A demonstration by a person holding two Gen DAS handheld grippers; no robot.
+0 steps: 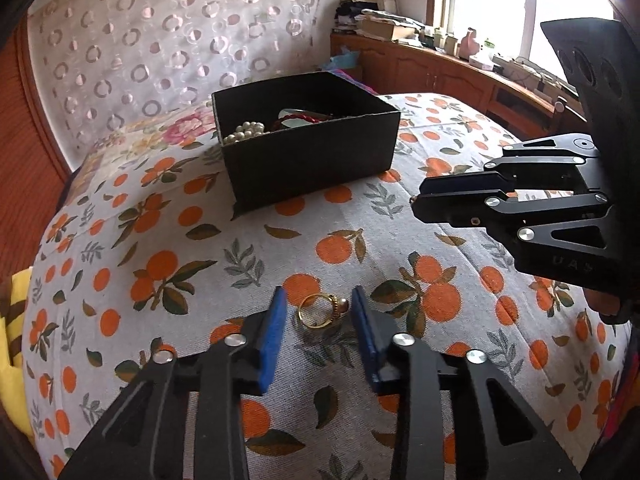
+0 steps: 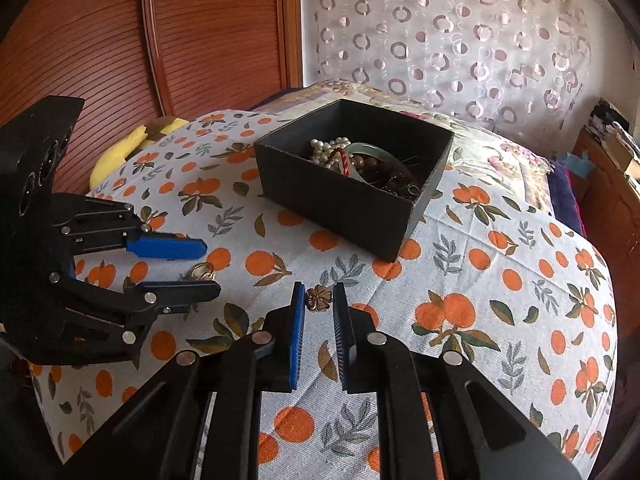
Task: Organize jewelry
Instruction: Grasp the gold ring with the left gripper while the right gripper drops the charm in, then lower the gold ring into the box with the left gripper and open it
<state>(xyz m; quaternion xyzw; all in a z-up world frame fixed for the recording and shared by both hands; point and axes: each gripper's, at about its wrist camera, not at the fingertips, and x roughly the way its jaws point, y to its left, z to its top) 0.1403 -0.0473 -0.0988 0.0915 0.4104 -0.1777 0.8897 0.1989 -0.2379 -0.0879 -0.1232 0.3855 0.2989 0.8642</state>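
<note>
A gold ring [image 1: 320, 310] with a pearl lies on the orange-print bedspread. My left gripper [image 1: 320, 294] stands open around it, with a blue pad on each side and a small gap at the ring's left. The right wrist view shows the same ring [image 2: 204, 271] between the left gripper's fingertips [image 2: 212, 266]. My right gripper [image 2: 319, 294] is shut on a small brown flower-shaped piece [image 2: 319, 298], pinched at its tips just above the bedspread. A black open box [image 2: 332, 204] behind holds pearls [image 2: 328, 148], a green bangle [image 2: 372, 150] and a red cord.
The box [image 1: 304, 160] sits mid-bed, beyond both grippers. A yellow cloth [image 2: 120, 148] lies at the bed's left edge by a wooden slatted door [image 2: 200, 32]. A cluttered wooden cabinet [image 1: 440, 68] runs under the window on the right. A circle-patterned curtain hangs behind.
</note>
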